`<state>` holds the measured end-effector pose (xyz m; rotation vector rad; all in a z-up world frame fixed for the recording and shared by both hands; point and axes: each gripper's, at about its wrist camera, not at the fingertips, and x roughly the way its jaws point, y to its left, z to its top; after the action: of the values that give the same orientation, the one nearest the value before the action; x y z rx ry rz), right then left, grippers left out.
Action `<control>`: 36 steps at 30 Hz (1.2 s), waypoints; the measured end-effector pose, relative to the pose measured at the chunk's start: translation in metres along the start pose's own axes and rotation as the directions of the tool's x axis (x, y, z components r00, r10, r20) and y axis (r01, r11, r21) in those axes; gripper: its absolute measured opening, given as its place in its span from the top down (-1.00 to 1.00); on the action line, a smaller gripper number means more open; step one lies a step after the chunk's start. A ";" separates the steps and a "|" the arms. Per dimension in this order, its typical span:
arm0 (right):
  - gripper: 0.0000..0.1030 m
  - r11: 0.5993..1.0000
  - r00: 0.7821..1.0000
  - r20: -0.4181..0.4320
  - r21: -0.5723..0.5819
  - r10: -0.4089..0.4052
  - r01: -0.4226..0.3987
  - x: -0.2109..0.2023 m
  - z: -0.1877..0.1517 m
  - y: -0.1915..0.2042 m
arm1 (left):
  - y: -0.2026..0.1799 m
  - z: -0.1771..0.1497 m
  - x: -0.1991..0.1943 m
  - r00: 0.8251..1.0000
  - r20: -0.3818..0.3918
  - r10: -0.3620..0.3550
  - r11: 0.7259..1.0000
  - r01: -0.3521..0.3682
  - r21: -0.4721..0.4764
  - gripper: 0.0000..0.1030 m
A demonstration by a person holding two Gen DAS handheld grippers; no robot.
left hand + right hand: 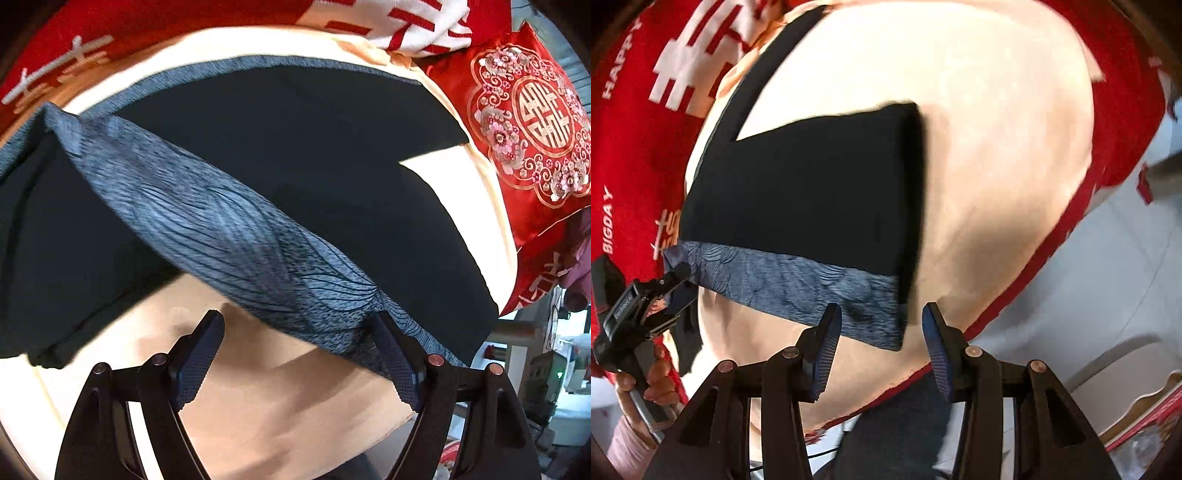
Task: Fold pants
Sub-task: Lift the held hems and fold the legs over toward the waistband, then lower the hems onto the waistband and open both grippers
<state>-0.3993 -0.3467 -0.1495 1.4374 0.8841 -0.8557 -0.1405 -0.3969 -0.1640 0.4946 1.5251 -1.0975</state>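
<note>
So your pants (798,192) are sitting mid-frame in the right view, dark and already doubled over on the cream sheet (997,147), with the grey patterned waistband (798,295) running along the lower edge nearest you. Your right gripper (881,347) has its jaws spread wide and holding nothing, straddling the waistband's right corner at bottom centre. In the left view, your left gripper (299,354) is also spread wide at the bottom of the frame, and the waistband (229,236) drapes diagonally across with its end touching the right finger (397,363), not pinched. My worry: that left end looks lifted off the sheet, so if you pull away carelessly the finger could drag it and undo the fold. On the right, closing where you are might catch only the top layer, and the stack would shear apart when lifted. The red pillow (528,125) at the right edge is close too, so watch the swing.
</note>
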 end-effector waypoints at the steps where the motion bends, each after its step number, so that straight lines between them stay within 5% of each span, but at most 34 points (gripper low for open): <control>1: 0.04 1.000 0.999 -0.008 0.002 0.031 -0.031 0.001 -0.001 -0.005 | -0.001 -0.002 0.002 1.000 -0.003 -0.009 1.000 0.009 -0.003 -0.61; 5: 0.05 0.991 0.988 -0.086 -0.029 0.130 -0.133 0.015 0.008 -0.007 | -0.008 -0.003 0.000 0.998 0.027 -0.061 0.998 0.062 -0.029 -0.62; 6: 0.18 0.989 0.985 -0.103 -0.029 0.139 -0.143 0.014 0.009 -0.008 | -0.010 -0.003 -0.001 0.997 0.037 -0.074 0.996 0.076 -0.043 -0.61; 8: 0.65 0.981 0.972 -0.142 -0.024 0.186 -0.192 0.011 0.016 -0.006 | -0.012 -0.002 -0.005 0.995 0.051 -0.082 0.994 0.085 -0.070 -0.21; 9: 0.69 0.981 0.972 -0.148 -0.041 0.180 -0.188 0.006 0.019 -0.001 | -0.015 0.000 -0.006 0.996 0.049 -0.073 0.994 0.077 -0.083 0.12; 11: 0.72 0.974 0.970 -0.150 -0.098 0.189 -0.205 -0.010 0.030 0.017 | -0.014 0.004 -0.015 0.995 0.061 -0.074 0.992 0.080 -0.101 0.26; 18: 0.72 0.925 0.956 -0.087 -0.240 0.281 -0.294 -0.071 0.103 0.085 | -0.031 0.041 -0.059 0.983 0.156 -0.093 0.990 0.108 -0.094 0.26; 26: 0.72 0.877 0.956 -0.051 -0.386 0.288 -0.285 -0.081 0.240 0.164 | -0.031 0.131 -0.079 0.962 0.270 -0.038 0.991 0.072 -0.116 0.24; 31: 0.69 0.870 0.977 -0.067 -0.446 0.201 -0.209 -0.040 0.314 0.198 | -0.023 0.168 -0.085 0.944 0.314 0.100 0.990 -0.064 -0.122 -0.45; 34: 0.57 0.883 0.992 -0.066 -0.452 0.105 -0.124 -0.014 0.337 0.208 | -0.012 0.166 -0.092 0.936 0.318 0.149 0.985 -0.113 -0.128 -0.47; 35: 0.33 0.883 0.995 -0.058 -0.460 0.078 -0.096 -0.009 0.341 0.212 | -0.008 0.162 -0.091 0.937 0.305 0.171 0.982 -0.136 -0.134 -0.47; 36: -0.11 0.879 0.997 -0.041 -0.472 0.060 -0.072 -0.008 0.342 0.215 | -0.003 0.158 -0.089 0.937 0.289 0.194 0.977 -0.160 -0.138 -0.47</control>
<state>-0.2129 -0.6948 -0.0630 1.0412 0.9773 -0.5193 -0.0340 -0.5087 -0.0687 0.3605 1.2408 -0.8949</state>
